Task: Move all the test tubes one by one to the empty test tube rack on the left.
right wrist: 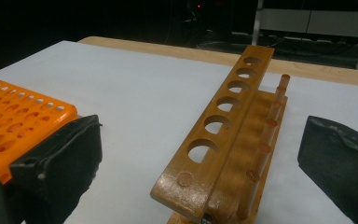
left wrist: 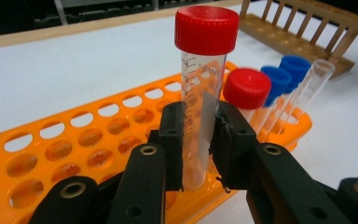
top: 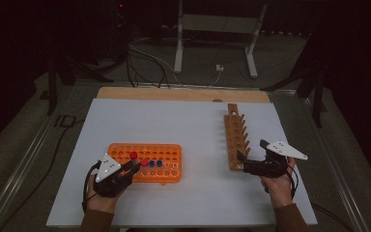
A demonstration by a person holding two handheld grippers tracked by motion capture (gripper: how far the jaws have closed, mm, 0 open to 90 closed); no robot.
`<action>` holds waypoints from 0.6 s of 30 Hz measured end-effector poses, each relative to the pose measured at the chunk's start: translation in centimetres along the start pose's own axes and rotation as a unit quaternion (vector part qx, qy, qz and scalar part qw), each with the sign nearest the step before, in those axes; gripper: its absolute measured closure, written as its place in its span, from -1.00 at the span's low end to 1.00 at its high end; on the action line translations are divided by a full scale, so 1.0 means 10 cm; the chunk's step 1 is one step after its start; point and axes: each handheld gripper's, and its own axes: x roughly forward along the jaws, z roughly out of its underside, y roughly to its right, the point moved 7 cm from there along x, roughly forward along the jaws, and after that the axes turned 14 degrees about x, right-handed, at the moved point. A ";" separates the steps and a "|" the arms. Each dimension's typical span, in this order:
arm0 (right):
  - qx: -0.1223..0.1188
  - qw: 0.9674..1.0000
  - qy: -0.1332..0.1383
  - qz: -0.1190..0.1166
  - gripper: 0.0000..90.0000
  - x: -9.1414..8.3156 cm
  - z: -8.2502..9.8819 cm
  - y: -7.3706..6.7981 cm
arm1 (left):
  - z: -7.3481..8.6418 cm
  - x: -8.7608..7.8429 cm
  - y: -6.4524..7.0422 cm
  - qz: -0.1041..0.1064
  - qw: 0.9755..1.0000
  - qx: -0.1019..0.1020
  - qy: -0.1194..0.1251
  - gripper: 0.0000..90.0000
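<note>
**A:** Orange rack [top: 145,163] sits at eight o'clock on the table, and your left gripper [left wrist: 200,140] has its jaws clamped on the clear body of a red-capped tube [left wrist: 204,88], held upright above the rack's holes.

**B:** Is the tube's foot in a hole? From the left gripper view I can't tell; the jaws hide its bottom end.

**A:** Same here. Just past it, toward one o'clock, stand another red-capped tube [left wrist: 246,93], two blue-capped tubes [left wrist: 284,74] and an uncapped one [left wrist: 314,81].

**B:** And your right gripper [top: 251,162]?

**A:** Jaws wide, nothing between them, sitting at the near end of the wooden rack [right wrist: 233,130] at four o'clock. All its holes look empty.

**B:** So I'd call this the pick or seat step at the plastic rack.

**A:** Agreed. If you're moving it, lift straight up until it clears the rack, keep it vertical, then carry it across to the wooden rack and line it up over a hole.
</note>
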 end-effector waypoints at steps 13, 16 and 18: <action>-0.005 1.000 -0.008 -0.004 -0.99 0.03 0.05 -0.03 | 0.16 0.13 0.03 0.013 0.998 0.016 -0.053 0.67; -0.008 1.000 -0.010 -0.006 -0.99 0.03 0.07 -0.04 | 0.16 0.13 0.03 0.016 0.998 0.016 -0.053 0.66; -0.009 1.000 -0.012 -0.007 -0.99 0.04 0.08 -0.05 | 0.18 0.13 0.04 0.017 0.998 0.017 -0.059 0.66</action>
